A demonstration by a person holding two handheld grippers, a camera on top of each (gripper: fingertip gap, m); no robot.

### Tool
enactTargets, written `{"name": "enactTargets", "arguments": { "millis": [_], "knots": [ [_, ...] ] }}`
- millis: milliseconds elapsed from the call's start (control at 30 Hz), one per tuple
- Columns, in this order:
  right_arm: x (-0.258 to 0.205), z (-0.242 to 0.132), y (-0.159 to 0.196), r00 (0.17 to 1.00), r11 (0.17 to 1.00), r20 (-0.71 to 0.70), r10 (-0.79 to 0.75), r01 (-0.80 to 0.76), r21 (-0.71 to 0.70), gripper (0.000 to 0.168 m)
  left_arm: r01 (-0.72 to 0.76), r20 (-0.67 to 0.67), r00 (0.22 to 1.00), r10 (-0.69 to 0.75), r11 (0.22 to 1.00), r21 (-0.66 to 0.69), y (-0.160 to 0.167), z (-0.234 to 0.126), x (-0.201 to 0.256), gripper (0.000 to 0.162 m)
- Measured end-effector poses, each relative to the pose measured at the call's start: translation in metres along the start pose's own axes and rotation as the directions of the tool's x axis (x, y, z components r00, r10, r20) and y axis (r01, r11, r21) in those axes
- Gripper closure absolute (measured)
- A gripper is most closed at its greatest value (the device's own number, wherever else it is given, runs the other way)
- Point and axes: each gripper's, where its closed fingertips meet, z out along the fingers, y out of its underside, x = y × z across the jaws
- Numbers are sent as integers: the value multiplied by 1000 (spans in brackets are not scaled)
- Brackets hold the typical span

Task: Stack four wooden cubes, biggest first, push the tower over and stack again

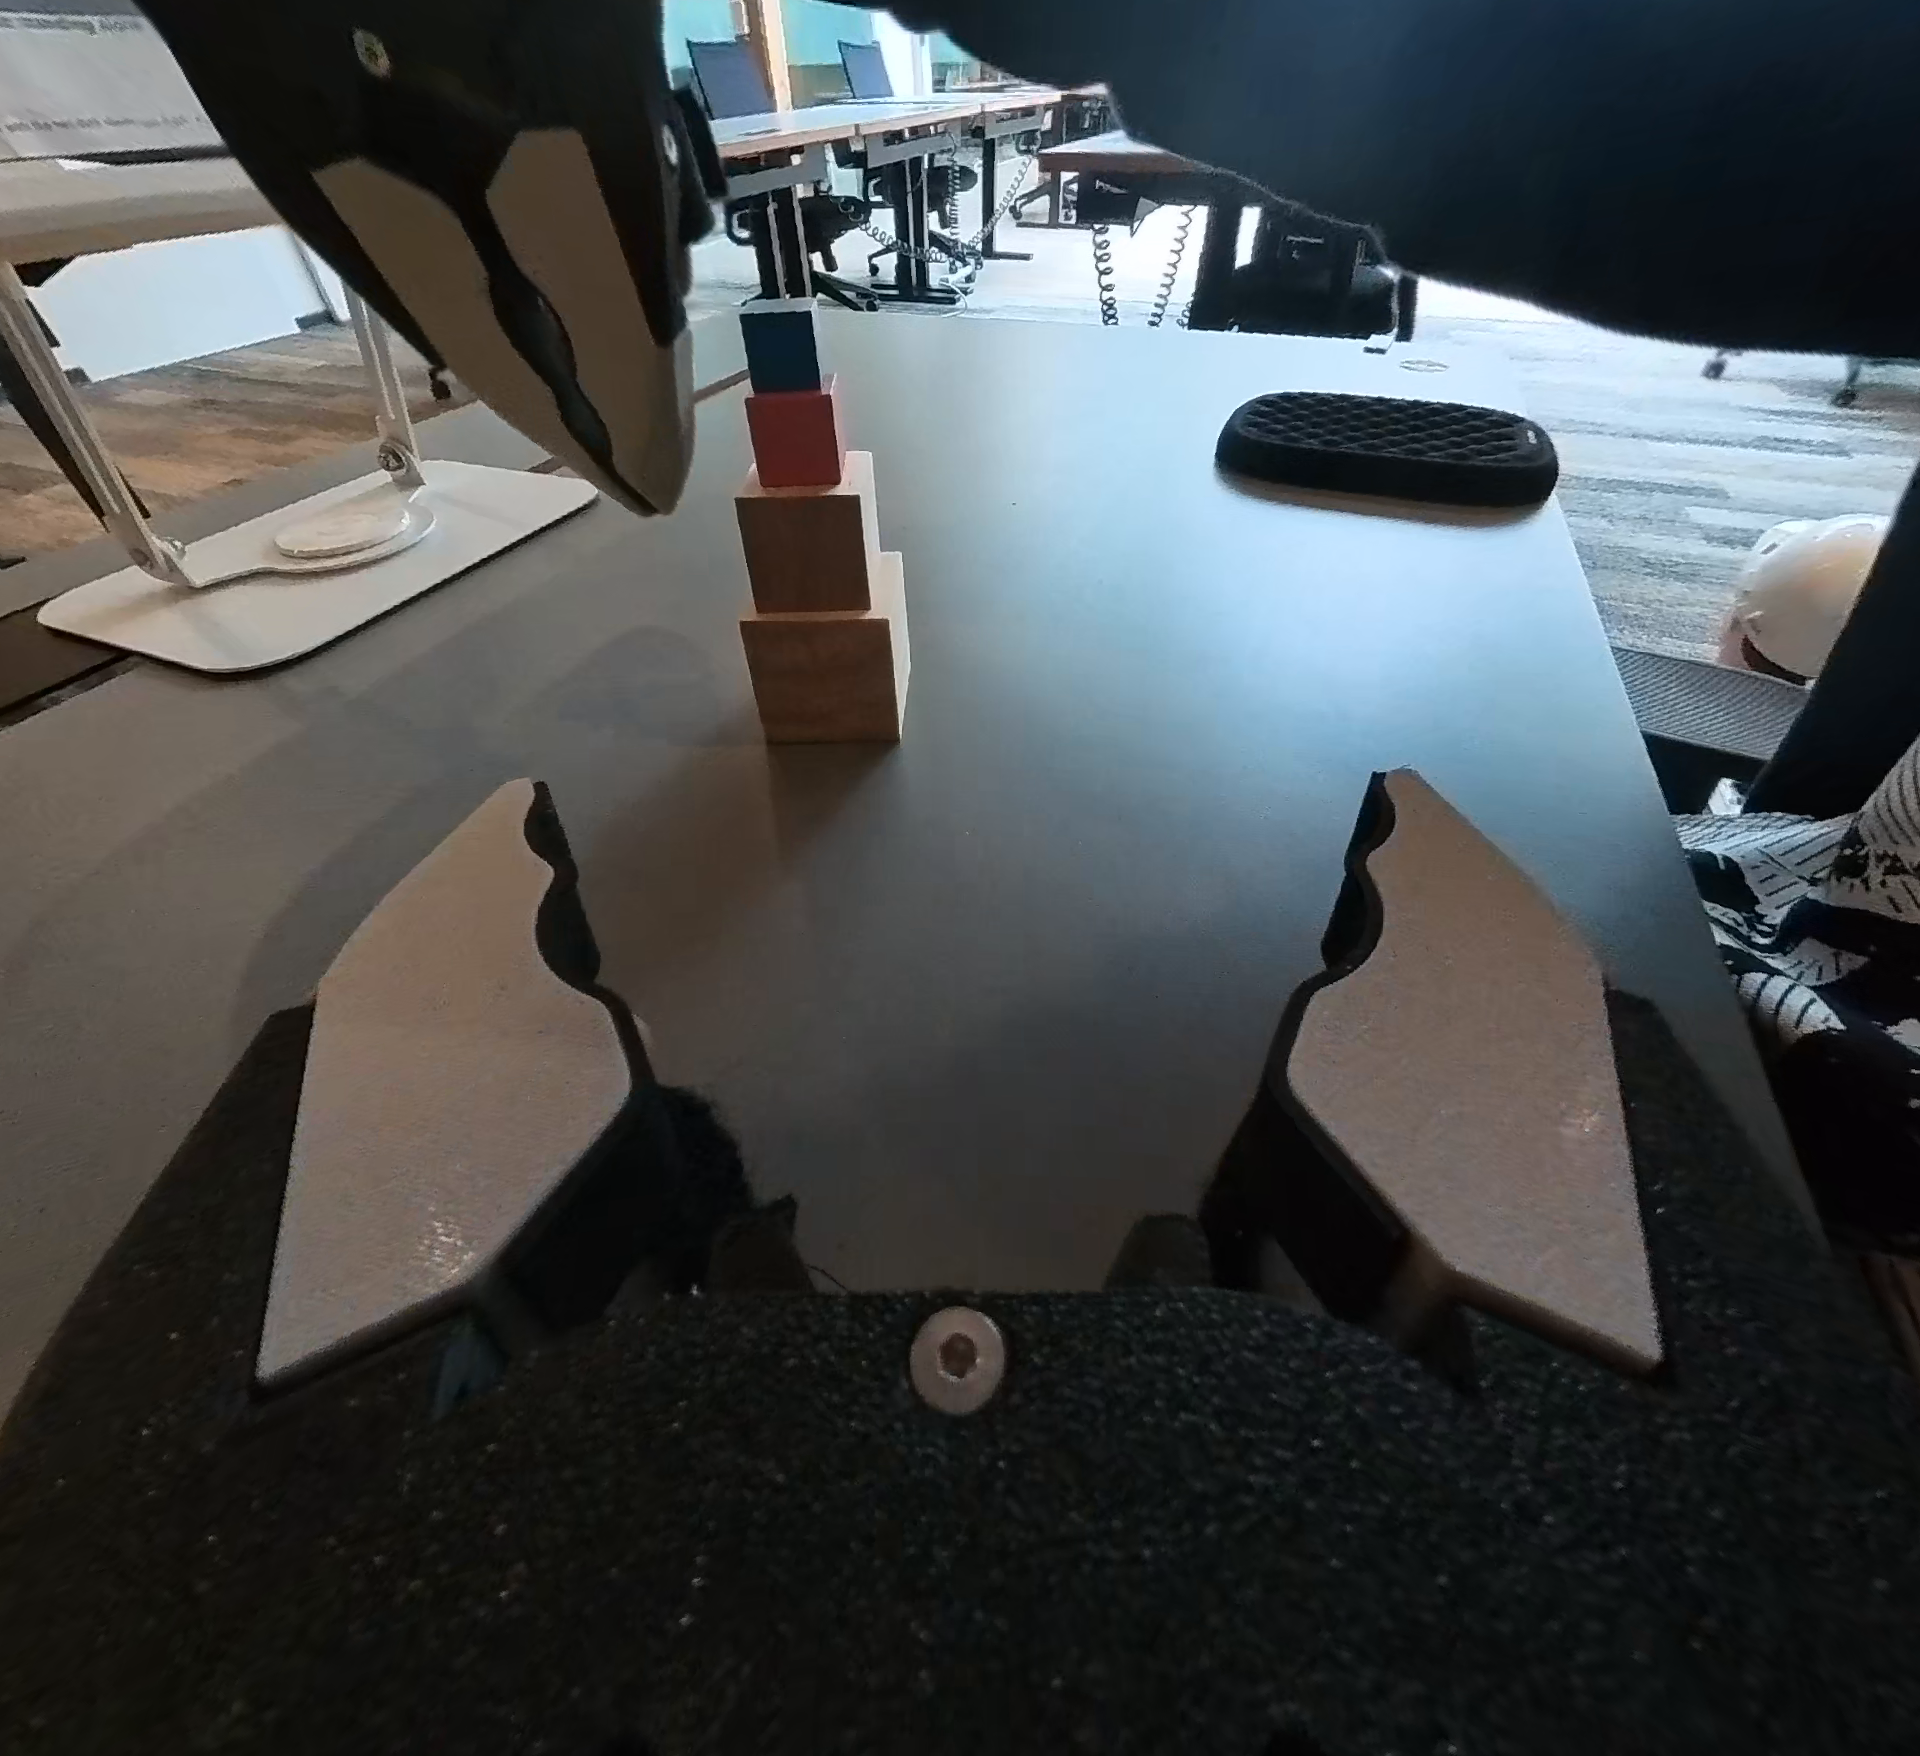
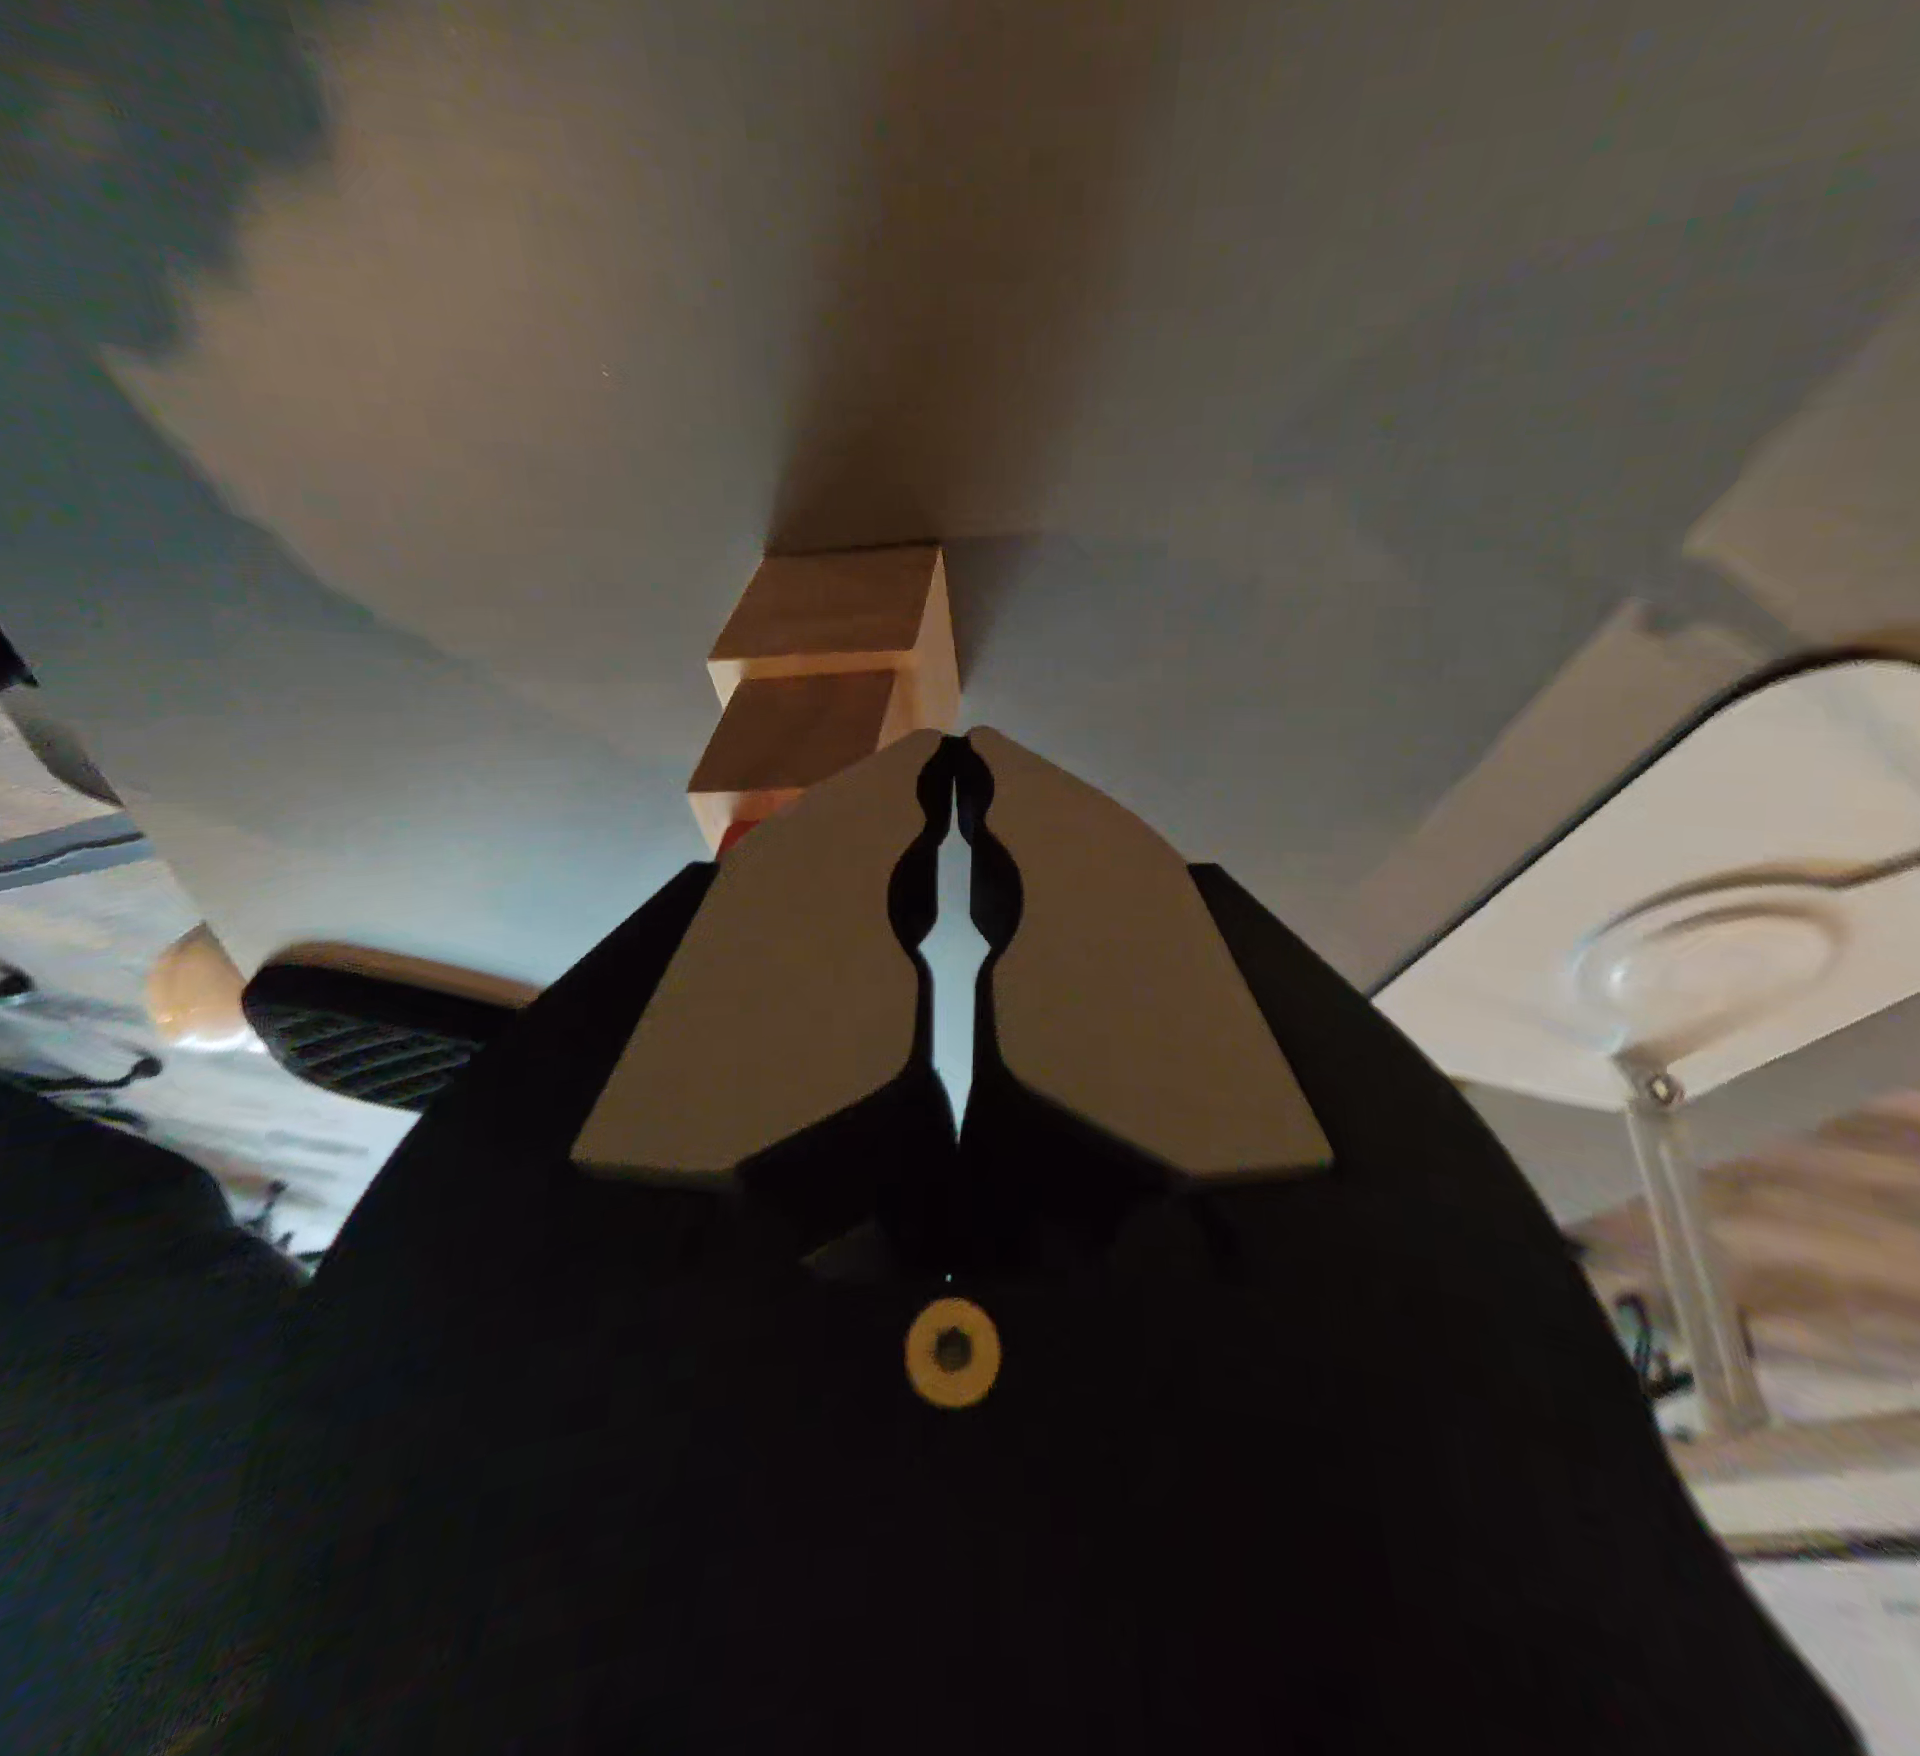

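Here the left claw (image 1: 961, 807) rests low over the near part of the dark worktop (image 1: 1143, 667), its two fingers spread wide apart with nothing between them. The tower stands just beyond it, a little left of centre: the largest pale wooden cube (image 1: 826, 680) on the worktop, a smaller brown-faced wooden cube (image 1: 802, 553) on that, then a red cube (image 1: 794, 439), and a blue cube (image 1: 781, 347) on top. All four are upright, each stepped slightly off the one below.

The right claw (image 1: 649, 485) comes down from the upper left with its fingers pressed together and empty, its tip just left of the red cube; whether it touches cannot be told. In the right wrist view that claw (image 2: 961, 740) points steeply down at the stack, covering the upper cubes.

Farther off, a black wrist rest (image 1: 1387, 449) lies at far right, and a white stand base (image 1: 312, 563) sits at the left.
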Motion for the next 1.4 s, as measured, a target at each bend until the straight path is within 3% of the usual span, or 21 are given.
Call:
{"name": "enactTargets", "arguments": {
  "millis": [267, 933, 1167, 1400],
  "knots": [
    [-4, 13, 5, 995, 987, -40, 88, -92, -129, 168, -10, 2, 1000, 10, 1000, -1, 0, 0, 1, 25],
    [-29, 14, 45, 982, 966, 56, 179, -165, -197, 168, -8, 5, 1000, 8, 1000, -7, 1, 0, 0, 25],
    [-32, 10, 50, 981, 972, 41, 188, -180, -153, 168, -8, 6, 1000, 8, 1000, -7, 1, 0, 0, 25],
    [-28, -11, 46, 986, 987, -36, 163, -163, 1, 168, -6, 7, 1000, 6, 1000, -7, 1, 0, 0, 26]
  ]
}}
